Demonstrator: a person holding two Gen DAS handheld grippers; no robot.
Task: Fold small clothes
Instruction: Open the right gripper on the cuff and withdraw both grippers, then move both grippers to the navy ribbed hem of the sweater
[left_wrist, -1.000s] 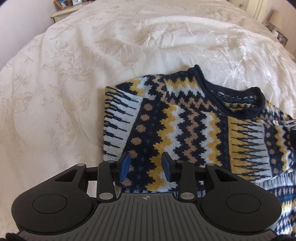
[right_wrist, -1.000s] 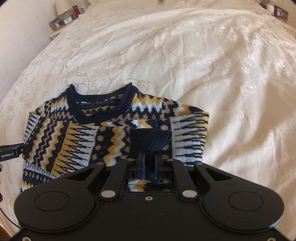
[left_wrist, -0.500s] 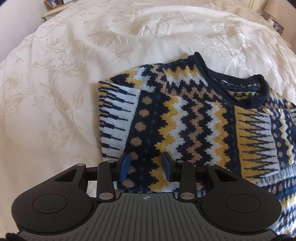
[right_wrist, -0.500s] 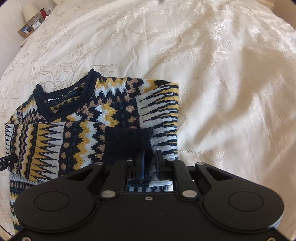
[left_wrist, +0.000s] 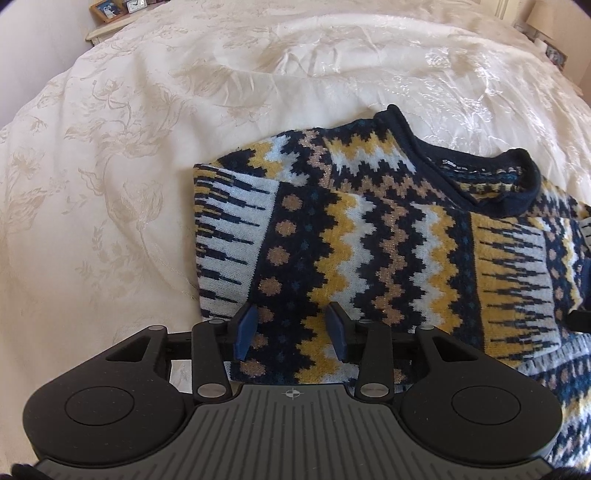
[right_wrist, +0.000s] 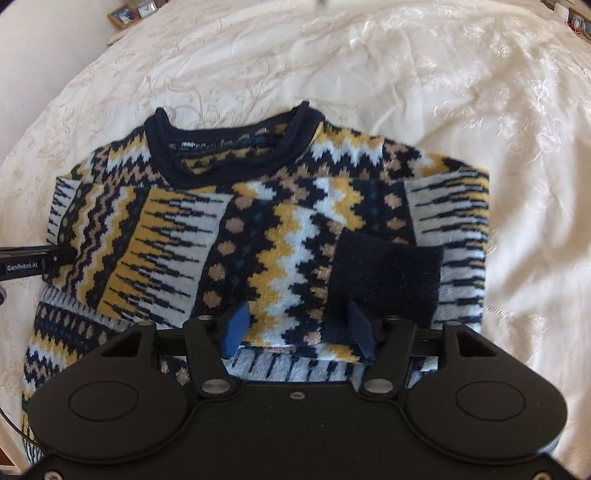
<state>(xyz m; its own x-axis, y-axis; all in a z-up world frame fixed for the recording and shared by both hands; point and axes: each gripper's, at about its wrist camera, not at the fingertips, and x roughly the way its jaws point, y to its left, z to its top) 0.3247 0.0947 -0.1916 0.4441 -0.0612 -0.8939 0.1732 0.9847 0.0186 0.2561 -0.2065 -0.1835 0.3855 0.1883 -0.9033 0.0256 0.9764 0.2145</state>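
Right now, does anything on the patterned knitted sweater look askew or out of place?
Nothing stands out. The navy, yellow and white patterned knitted sweater lies flat on the cream embroidered bedspread, both sleeves folded inward, the right sleeve's dark navy cuff resting on its front.

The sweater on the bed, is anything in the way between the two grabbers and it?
No, nothing visible. The sweater lies on the bedspread with nothing on top of it. The right gripper and the left gripper are both open, right over its near part.
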